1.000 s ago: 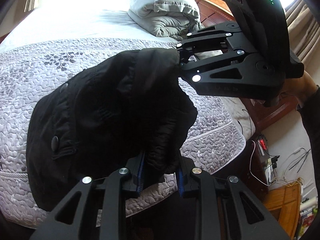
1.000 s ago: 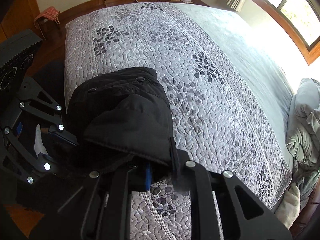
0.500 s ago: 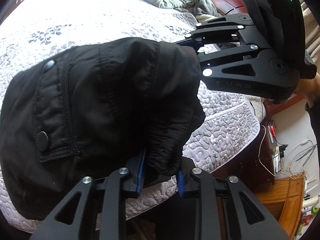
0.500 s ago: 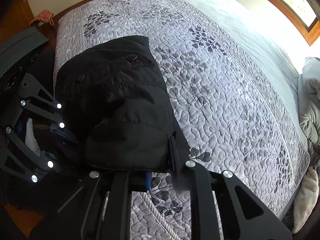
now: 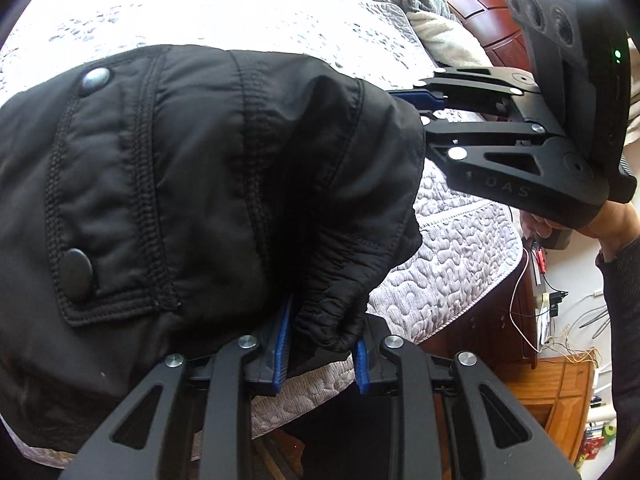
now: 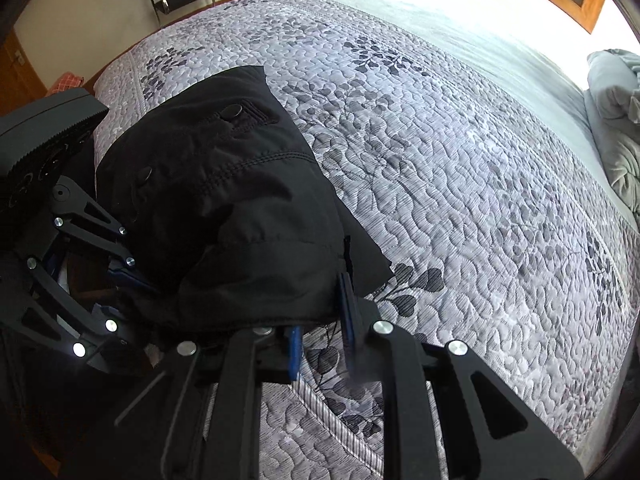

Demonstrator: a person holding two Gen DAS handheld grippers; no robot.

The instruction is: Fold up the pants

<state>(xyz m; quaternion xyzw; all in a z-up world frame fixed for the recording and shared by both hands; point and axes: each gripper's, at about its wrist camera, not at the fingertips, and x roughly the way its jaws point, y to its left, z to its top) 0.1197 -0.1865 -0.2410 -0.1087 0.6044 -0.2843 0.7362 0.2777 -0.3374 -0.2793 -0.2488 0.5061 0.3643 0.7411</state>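
Both tools (image 5: 320, 356) (image 6: 320, 320) have lowered the gripped pants (image 5: 200, 180) onto the bed (image 6: 480, 200).

A home bedroom: quilted bed (image 6: 460, 160), wooden headboard (image 5: 476, 12)

The quilt (image 6: 460, 168) is bare and wide to the right of the pants (image 6: 224, 208), so a gripper can pass there. A folded duvet (image 6: 616, 120) blocks the far right end.
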